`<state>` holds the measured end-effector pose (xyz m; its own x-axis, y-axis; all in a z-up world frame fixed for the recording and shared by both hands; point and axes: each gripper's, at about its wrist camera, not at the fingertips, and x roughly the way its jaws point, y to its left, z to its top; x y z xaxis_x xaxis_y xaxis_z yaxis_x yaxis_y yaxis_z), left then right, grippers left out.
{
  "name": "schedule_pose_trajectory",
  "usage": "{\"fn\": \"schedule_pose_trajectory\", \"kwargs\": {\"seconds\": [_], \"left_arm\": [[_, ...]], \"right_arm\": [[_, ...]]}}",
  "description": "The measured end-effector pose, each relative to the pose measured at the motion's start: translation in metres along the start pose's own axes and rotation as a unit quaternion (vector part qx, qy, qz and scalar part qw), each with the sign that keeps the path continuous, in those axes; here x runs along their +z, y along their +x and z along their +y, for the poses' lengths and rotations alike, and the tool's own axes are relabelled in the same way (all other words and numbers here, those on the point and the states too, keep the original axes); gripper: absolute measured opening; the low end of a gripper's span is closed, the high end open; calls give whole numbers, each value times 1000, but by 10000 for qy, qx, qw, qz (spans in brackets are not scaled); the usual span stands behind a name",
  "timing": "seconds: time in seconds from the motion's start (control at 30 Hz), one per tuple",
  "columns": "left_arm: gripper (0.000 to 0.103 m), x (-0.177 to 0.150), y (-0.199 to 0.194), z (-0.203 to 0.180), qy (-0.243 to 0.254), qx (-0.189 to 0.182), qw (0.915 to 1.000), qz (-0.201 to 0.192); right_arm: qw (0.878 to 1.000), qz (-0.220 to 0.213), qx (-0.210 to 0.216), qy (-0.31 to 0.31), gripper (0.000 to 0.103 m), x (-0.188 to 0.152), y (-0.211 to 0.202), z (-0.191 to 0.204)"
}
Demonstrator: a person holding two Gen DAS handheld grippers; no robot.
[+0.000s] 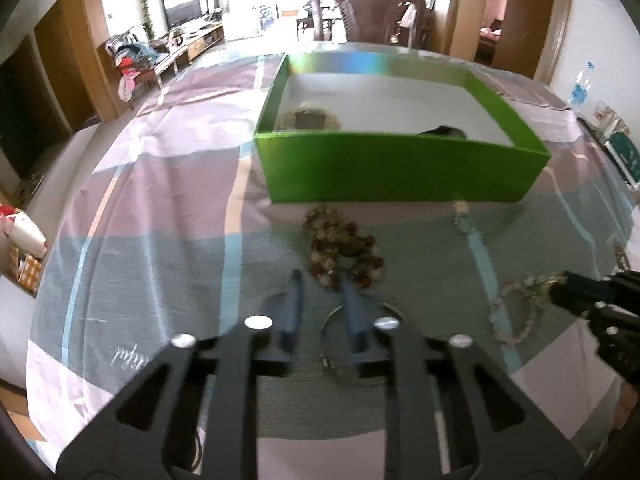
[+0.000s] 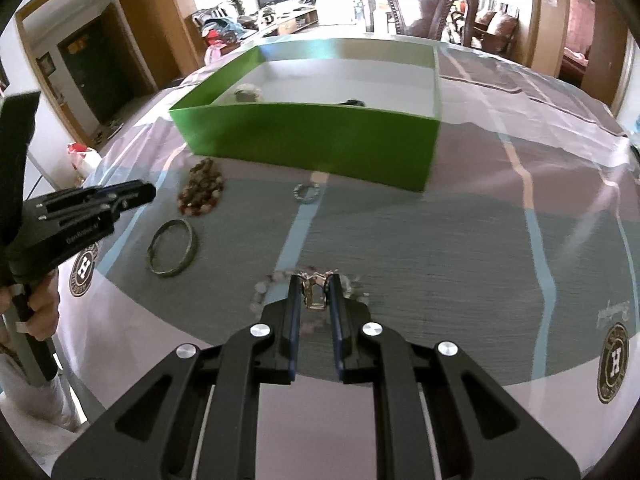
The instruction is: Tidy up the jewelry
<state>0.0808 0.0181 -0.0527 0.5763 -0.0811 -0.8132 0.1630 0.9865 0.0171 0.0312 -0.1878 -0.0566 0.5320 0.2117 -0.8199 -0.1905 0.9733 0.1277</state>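
A green box stands on the striped tablecloth with two pieces of jewelry inside. A red and cream bead necklace lies in front of it. My left gripper is open just short of the beads, above a dark metal bangle. My right gripper is shut on a pale bead necklace lying on the cloth. A small silver ring-like chain lies near the box.
A dark wooden chair stands behind the table. The table edge curves away at left and right. A water bottle stands at the far right. Printed logos mark the cloth.
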Motion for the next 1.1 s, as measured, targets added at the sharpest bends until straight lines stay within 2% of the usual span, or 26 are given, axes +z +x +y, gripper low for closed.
{"fn": "schedule_pose_trajectory", "kwargs": {"seconds": [0.3,0.57,0.6,0.63,0.7,0.87,1.1], "left_arm": [[33,-20,13,-4,73,-36,9995,303],[33,-25,23,-2,102,-17,9992,390],[31,-25,23,-2,103,-26,9992,389],[17,-25,23,-3,113,-62,9992,385],[4,-26,23,-5,177,-38,9991,382],[3,-25,19,-6,144,-19,9993,339],[4,-16,-10,-2,56,-44,10000,-31]], "right_arm": [[9994,-11,-243,259,14,-2,-2,-19],[9994,44,-181,298,14,-3,2,-19],[9994,47,-170,294,14,-3,3,-19],[9995,50,-152,282,14,-3,4,-18],[9995,53,-144,274,14,-3,4,-17],[9995,14,-154,258,14,-3,1,-16],[9994,-233,-148,201,14,5,-15,-14]]}}
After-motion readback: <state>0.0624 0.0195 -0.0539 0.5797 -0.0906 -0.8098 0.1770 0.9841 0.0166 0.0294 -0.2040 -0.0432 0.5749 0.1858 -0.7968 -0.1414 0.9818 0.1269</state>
